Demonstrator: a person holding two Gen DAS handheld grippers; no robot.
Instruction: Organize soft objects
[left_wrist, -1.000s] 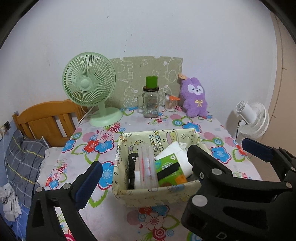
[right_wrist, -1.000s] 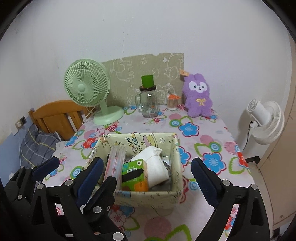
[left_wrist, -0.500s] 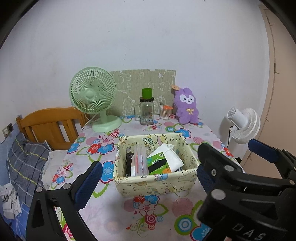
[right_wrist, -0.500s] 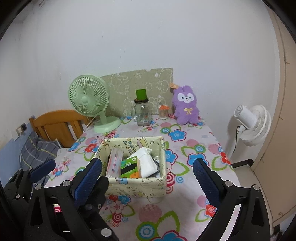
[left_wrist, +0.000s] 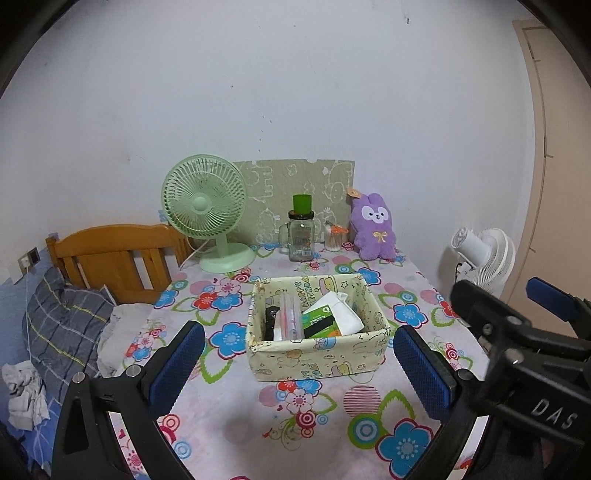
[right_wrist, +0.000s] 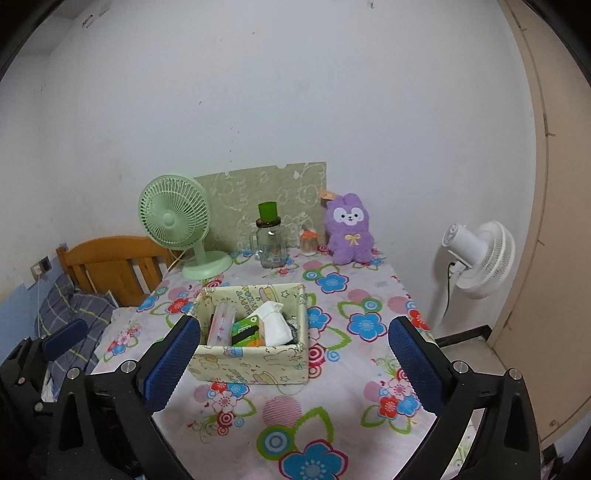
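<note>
Soft things sit packed in the fabric basket (left_wrist: 317, 356) at the middle of the flowered table (left_wrist: 236, 424): a white folded cloth (left_wrist: 341, 314) leans at its right side, a green packet (left_wrist: 319, 321) lies beside that, and a clear sleeve (left_wrist: 290, 317) stands upright to the left. My left gripper (left_wrist: 299, 363) hangs above the near end of the table with its jaws spread wide and nothing between the blue pads; the basket shows in the gap but lies beyond them, untouched. My right gripper (right_wrist: 291, 360) is the same, jaws opening to their widest, empty, with the basket ahead of them and apart. At the far edge against the wall a purple plush bunny (right_wrist: 349, 229) sits upright, just right of a small jar (right_wrist: 309, 242) and a glass mug (right_wrist: 271, 245) with a green cup on top. A green desk fan (left_wrist: 208, 216) stands at the far left corner.
</note>
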